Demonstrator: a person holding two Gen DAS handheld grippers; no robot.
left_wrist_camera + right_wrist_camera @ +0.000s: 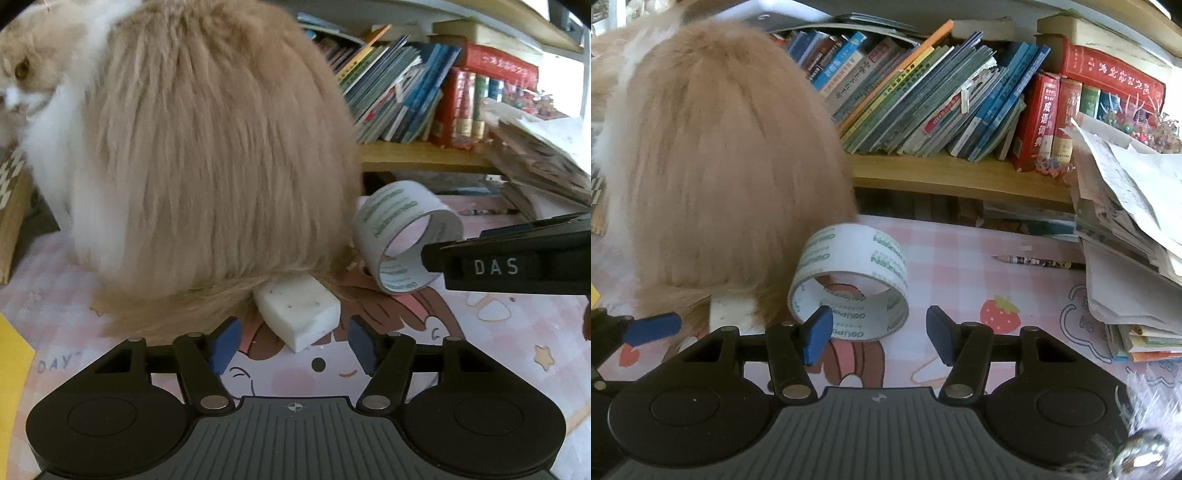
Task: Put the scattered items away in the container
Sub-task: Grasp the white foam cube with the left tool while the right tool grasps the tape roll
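Observation:
A white eraser-like block (299,314) lies on the pink cartoon mat (480,332), its far end tucked under the fur of a tan and white cat (207,147). My left gripper (294,343) is open, and the block's near end sits between its blue pads with a gap on each side. A white tape roll with green print (849,280) rests on the mat beside the cat (720,166). My right gripper (879,334) is open just in front of the roll; its left pad (818,334) overlaps the roll's near rim. No container is in view.
The cat takes up most of the mat's left half. A wooden shelf of leaning books (923,110) runs along the back. A tall stack of papers and booklets (1126,240) stands at the right, with a pencil (1038,263) lying beside it. A yellow sheet (11,369) shows at the far left.

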